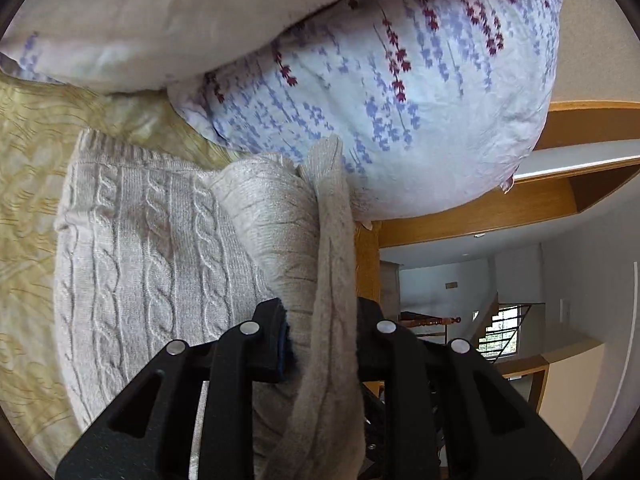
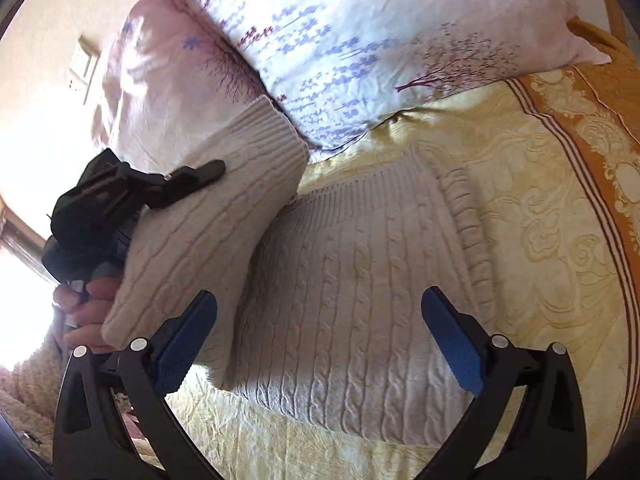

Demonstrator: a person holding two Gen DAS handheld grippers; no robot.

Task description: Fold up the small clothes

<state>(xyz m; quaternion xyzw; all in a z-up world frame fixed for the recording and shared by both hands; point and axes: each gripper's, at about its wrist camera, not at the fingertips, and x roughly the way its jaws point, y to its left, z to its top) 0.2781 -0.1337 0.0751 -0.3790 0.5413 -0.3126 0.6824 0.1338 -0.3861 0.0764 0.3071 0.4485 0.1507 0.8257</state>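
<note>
A cream cable-knit sweater [image 2: 360,300] lies spread on the bed's yellow patterned bedspread [image 2: 540,184], filling the middle of the right wrist view, its ribbed hem toward 12 o'clock near the floral pillows [image 2: 340,40]. One sleeve [image 2: 208,220] is lifted off the sweater's body and stretches from about 8 o'clock up toward 11 o'clock, ending in a ribbed cuff that hangs in front of the pillows. The left gripper [image 2: 192,178] comes in from 9 o'clock in that view, angled up and to the right, with one black finger lying along the top of the sleeve. The person's hand [image 2: 86,308] is wrapped around the gripper's handle at 8 o'clock, knuckles toward the camera, partly hidden behind the sleeve. In the left wrist view the left gripper [image 1: 322,332] is clamped on a bunched fold of the sleeve [image 1: 332,280], the knit pinched between its nearly closed fingers and running from 6 o'clock up to the centre, where it meets a pillow [image 1: 400,100]. The sweater's body [image 1: 152,260] sits at 8 o'clock in this view on the bedspread [image 1: 32,200], and a wooden bed frame [image 1: 480,212] shows at 3 o'clock. The right gripper [image 2: 320,332] hovers above the sweater's body at 6 o'clock, pointing downward toward it, its blue-padded fingers [image 2: 184,344] spread wide with nothing between them, the left pad just beside the raised sleeve's lower edge.
</note>
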